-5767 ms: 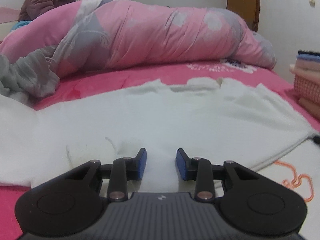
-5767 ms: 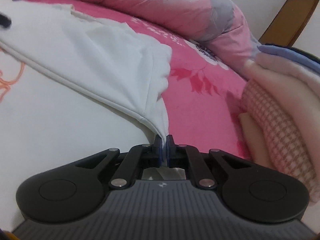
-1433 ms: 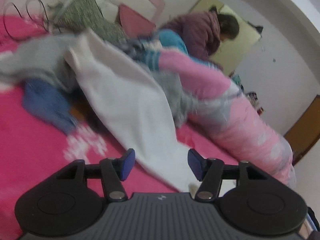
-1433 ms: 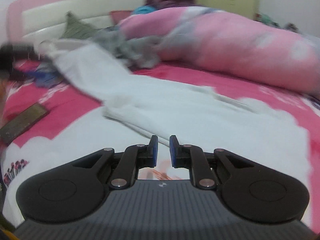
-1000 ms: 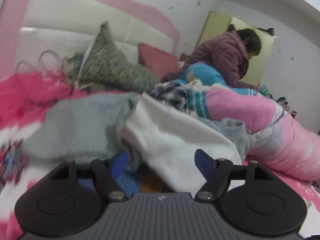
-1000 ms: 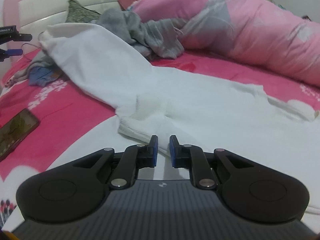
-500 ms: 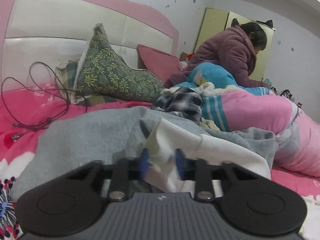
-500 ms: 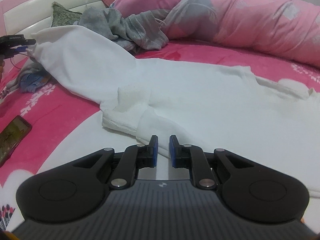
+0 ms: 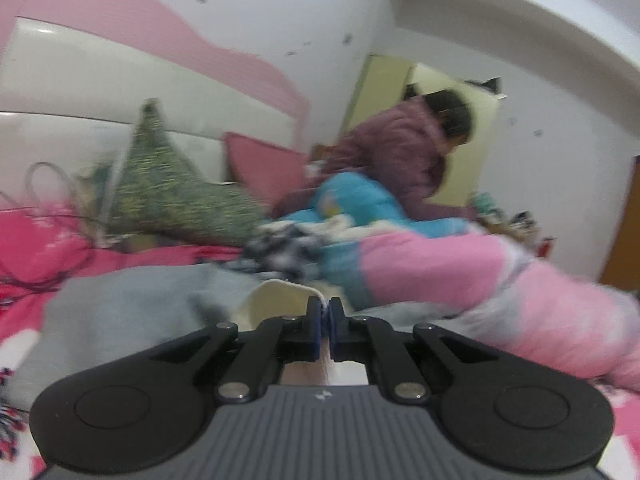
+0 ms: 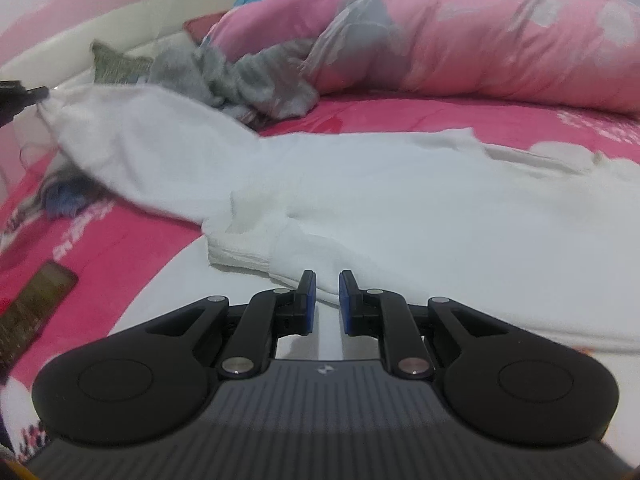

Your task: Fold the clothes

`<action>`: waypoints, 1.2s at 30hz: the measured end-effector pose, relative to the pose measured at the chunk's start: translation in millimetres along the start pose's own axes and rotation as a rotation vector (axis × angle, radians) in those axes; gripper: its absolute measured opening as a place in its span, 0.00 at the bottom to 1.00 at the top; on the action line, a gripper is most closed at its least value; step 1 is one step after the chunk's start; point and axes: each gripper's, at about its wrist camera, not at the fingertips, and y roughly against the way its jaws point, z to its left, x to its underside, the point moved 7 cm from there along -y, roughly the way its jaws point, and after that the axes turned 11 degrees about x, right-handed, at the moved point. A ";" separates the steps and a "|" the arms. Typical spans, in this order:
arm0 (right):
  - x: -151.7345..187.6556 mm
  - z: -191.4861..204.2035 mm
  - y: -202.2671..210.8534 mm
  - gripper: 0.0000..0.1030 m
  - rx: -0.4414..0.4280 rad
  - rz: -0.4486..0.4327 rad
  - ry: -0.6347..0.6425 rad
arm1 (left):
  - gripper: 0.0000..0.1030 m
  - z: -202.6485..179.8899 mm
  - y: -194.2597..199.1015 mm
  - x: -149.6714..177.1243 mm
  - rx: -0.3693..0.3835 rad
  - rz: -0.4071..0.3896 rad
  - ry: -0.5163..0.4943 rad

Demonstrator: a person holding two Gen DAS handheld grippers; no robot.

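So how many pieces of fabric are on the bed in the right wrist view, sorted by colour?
White: 1, long-sleeved white garment, sleeve cuff pinched by the left gripper.
Grey: 1, crumpled grey garment.
Pink: 1, pink-and-grey patterned quilt.
Green: 1, green patterned cushion.
Blue: 1, blurred blue cloth.
Total: 5.

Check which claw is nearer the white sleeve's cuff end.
Left. The left claw is shut on the cuff of the white garment, lifted at the far end. The right claw hovers slightly open by the garment's near hem, a sleeve's length away.
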 end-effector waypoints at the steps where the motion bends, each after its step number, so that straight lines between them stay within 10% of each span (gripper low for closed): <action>1: 1.2 -4.7 5.9 0.11 0.003 -0.009 -0.017 | 0.04 -15.1 2.5 -4.2 0.036 -0.001 0.006; 10: 25.0 -65.4 60.5 0.11 0.041 -0.079 -0.186 | 0.04 -193.8 -13.0 8.6 0.396 0.078 0.000; 17: 54.1 -127.5 95.8 0.11 0.086 -0.118 -0.342 | 0.05 -352.2 -58.2 87.5 0.637 0.247 -0.041; 19: 62.4 -143.8 100.2 0.11 0.098 -0.117 -0.384 | 0.13 -390.4 -71.8 120.4 0.693 0.310 -0.054; 21: 66.6 -153.0 98.8 0.12 0.095 -0.107 -0.415 | 0.55 -419.0 -82.5 161.2 0.718 0.379 -0.095; 36: 53.2 -192.0 52.9 0.18 0.102 0.028 -0.507 | 0.68 -300.3 -67.9 274.3 0.466 0.529 -0.267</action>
